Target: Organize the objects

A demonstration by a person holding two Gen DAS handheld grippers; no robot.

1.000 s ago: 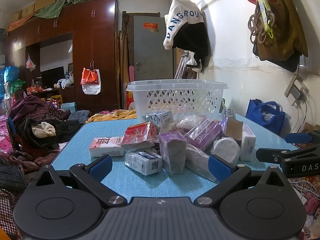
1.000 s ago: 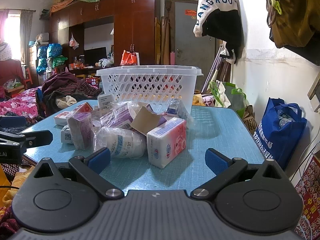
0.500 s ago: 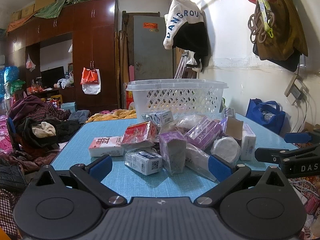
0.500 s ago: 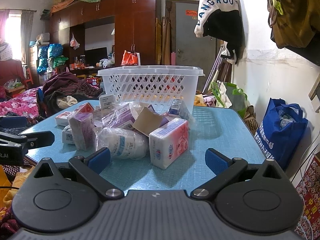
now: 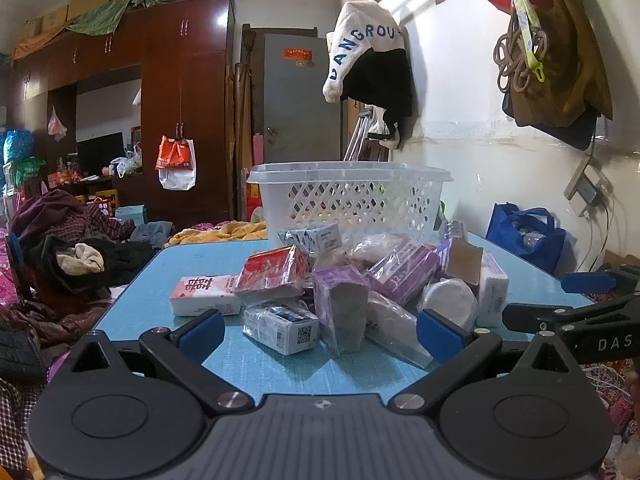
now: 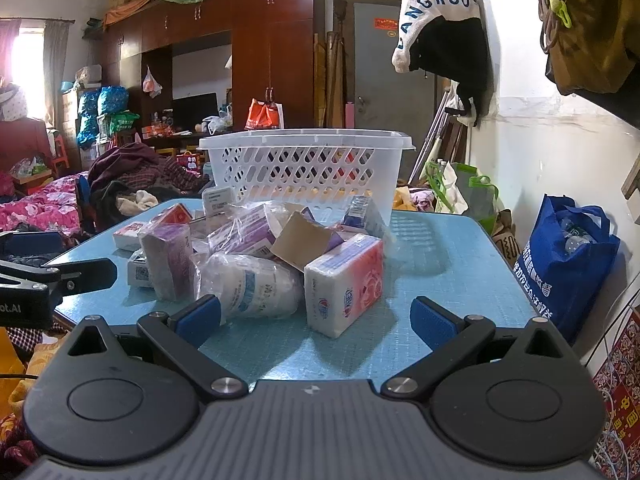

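Observation:
A pile of packaged goods lies on a blue table: a purple pack, a small blue-and-white box, a red pack, a pink-and-white box. A white lattice basket stands behind the pile, also in the right wrist view. My left gripper is open and empty at the table's near edge. My right gripper is open and empty, just short of a pink tissue pack and a white wrapped roll.
A blue shopping bag stands on the floor right of the table. Clothes are heaped on the left. A white wall with hanging garments runs along the right. A dark wardrobe stands at the back.
The right gripper has edged slightly forward toward the pile. The left gripper has barely moved.

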